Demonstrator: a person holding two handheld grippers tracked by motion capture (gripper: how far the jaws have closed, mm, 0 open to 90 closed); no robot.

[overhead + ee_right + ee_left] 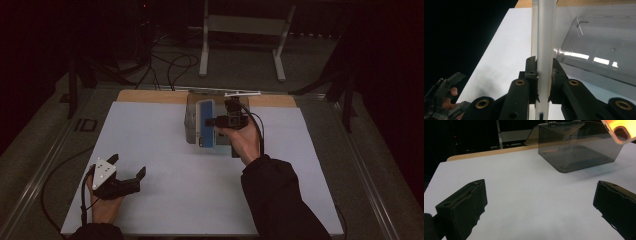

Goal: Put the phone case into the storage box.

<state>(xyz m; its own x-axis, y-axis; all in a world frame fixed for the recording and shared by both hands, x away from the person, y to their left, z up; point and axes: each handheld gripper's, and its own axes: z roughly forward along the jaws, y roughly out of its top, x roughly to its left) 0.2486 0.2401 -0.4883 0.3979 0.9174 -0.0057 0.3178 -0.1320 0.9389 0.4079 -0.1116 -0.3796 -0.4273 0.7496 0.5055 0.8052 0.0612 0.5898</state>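
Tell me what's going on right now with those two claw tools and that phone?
Right gripper shut on phone, above clear box. Left gripper open, resting on table. Nothing in the way.

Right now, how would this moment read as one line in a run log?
right gripper: shut on phone | phone: above clear box | left gripper: open, holding nothing, over white table

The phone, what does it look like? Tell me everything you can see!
The phone is a slim flat slab in a pale, see-through-looking case with rounded corners. In the high view its upper face looks light blue; in the left gripper view one corner shows a camera cutout and glows orange. The right gripper has its jaws shut on the phone's thin edges, so it is held up in the air, lying roughly level lengthwise over the smoky clear box. Whether it touches the box cannot be told.
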